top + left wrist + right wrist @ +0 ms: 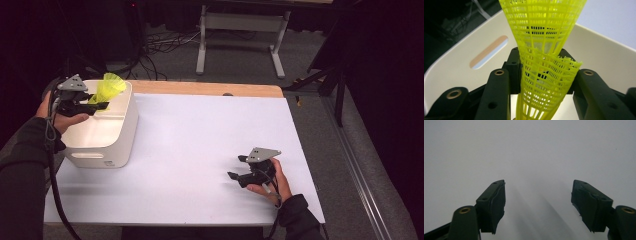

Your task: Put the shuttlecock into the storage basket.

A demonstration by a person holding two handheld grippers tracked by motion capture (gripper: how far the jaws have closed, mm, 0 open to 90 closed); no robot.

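A yellow plastic-mesh shuttlecock [110,87] hangs over the far end of a white bin [107,150] at the table's left. My left gripper [95,106] is shut on it, reaching in over the bin's left rim. In the left gripper view the mesh cone [544,37] is squeezed between the two black jaws, my left gripper [544,75] pressing its narrow part, with the bin's inner wall [454,67] behind. My right gripper [237,167] rests low over the white table [200,135] at the near right. In the right gripper view it [537,197] stands open with nothing between its pads.
The bin has a slot handle [489,51] in its wall. A bare wooden strip [210,89] runs along the table's far edge. Beyond it are a grey frame's legs [202,45] and cables [160,42] on the floor.
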